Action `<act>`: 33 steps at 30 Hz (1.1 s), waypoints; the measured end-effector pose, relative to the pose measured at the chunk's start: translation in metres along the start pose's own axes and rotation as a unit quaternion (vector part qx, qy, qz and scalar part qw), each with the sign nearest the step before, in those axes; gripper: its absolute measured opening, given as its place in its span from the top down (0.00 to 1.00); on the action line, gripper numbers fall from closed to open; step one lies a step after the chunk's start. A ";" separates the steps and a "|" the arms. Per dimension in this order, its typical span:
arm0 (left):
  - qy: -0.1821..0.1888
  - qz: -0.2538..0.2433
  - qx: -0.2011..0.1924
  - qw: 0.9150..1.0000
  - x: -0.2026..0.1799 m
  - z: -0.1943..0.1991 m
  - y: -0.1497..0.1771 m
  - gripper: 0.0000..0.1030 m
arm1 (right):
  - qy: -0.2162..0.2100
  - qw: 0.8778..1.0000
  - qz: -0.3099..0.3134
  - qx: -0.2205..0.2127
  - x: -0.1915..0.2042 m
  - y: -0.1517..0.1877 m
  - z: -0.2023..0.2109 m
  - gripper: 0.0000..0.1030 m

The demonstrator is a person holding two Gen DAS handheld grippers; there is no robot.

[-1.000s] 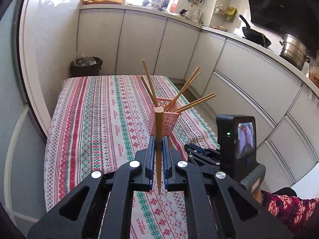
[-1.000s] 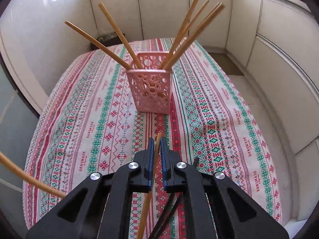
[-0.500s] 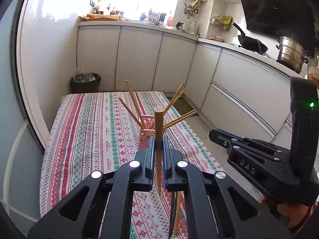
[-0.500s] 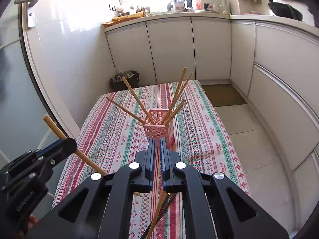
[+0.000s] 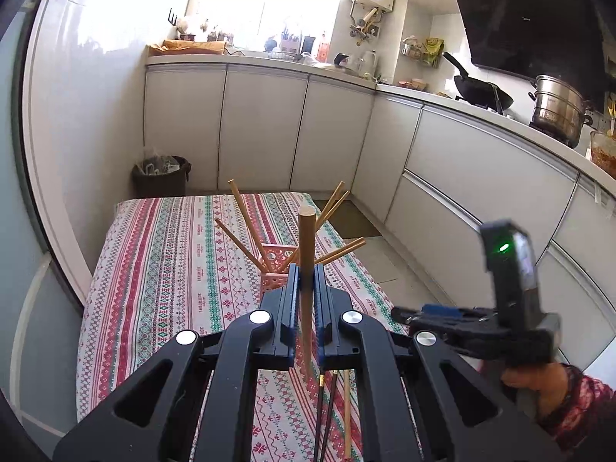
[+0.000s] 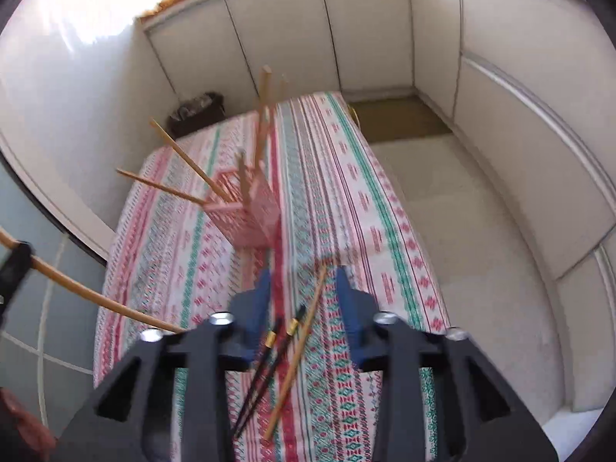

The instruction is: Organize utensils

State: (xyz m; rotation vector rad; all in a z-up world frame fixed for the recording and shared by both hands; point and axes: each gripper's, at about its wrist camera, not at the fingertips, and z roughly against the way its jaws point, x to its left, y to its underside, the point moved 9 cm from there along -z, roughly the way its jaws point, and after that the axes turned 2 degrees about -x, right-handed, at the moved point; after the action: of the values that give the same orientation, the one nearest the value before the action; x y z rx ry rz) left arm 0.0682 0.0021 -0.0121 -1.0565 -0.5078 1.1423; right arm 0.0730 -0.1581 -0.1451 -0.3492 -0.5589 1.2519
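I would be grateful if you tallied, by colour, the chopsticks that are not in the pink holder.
Black chopsticks: 2, both lying on the tablecloth.
Wooden chopsticks: 2, one lying on the cloth, one clamped in the left gripper.
Total: 4.

Left gripper (image 5: 306, 288): black frame, silver screws, blue pads. Right gripper (image 6: 304, 300): same build; black camera block, green light. Sleeve (image 5: 581, 412), lower right: dark red floral.
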 end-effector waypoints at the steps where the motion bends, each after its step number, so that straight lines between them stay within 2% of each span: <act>1: 0.003 0.006 -0.002 1.000 0.003 -0.001 0.001 0.94 | 0.014 1.000 -0.014 0.018 -0.008 0.006 -0.019 0.47; 5: 0.013 0.013 0.002 1.000 0.011 -0.003 0.005 0.94 | 0.023 0.989 -0.104 0.104 -0.023 0.028 -0.093 0.47; 8: 0.020 0.017 0.001 1.000 0.016 0.000 0.002 0.94 | 0.048 0.984 -0.115 0.126 -0.017 0.029 -0.126 0.47; 12: 0.024 0.032 -0.003 0.999 0.028 0.005 -0.001 0.94 | 0.119 0.984 -0.068 0.113 -0.004 0.022 -0.139 0.48; 13: 0.024 0.035 -0.003 0.999 0.031 0.005 -0.001 0.94 | 0.134 0.983 -0.057 0.110 -0.003 0.023 -0.139 0.57; 14: 0.023 0.036 -0.002 0.999 0.033 0.006 -0.001 0.94 | 0.127 0.985 -0.053 0.103 0.001 0.024 -0.137 0.73; 16: 0.021 0.037 -0.001 0.999 0.034 0.006 -0.001 0.94 | 0.121 0.987 -0.049 0.097 0.003 0.028 -0.133 0.94; 18: 0.020 0.037 -0.001 0.999 0.035 0.006 -0.001 0.94 | 0.097 0.989 -0.064 0.089 0.003 0.034 -0.129 0.95; 21: 0.023 0.042 0.001 0.999 0.035 0.006 0.002 0.94 | 0.047 0.995 -0.078 0.045 0.000 0.032 -0.101 0.95; 25: 0.026 0.041 -0.008 0.999 0.029 0.014 0.000 0.94 | 0.000 0.998 -0.041 -0.050 0.015 0.026 -0.027 0.95; 29: 0.025 0.023 -0.017 0.999 0.010 0.019 -0.002 0.94 | -0.038 0.991 0.008 -0.131 0.040 0.012 0.041 0.95; 33: 0.017 0.005 -0.021 1.000 -0.009 0.019 -0.008 0.94 | -0.072 0.981 0.037 -0.175 0.056 -0.010 0.090 0.95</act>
State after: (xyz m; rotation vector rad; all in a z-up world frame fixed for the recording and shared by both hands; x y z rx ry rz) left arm 0.0534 0.0020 0.0048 -1.1139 -0.5033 1.1246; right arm 0.0408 -0.1120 -0.0549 -0.5812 -0.9012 1.2556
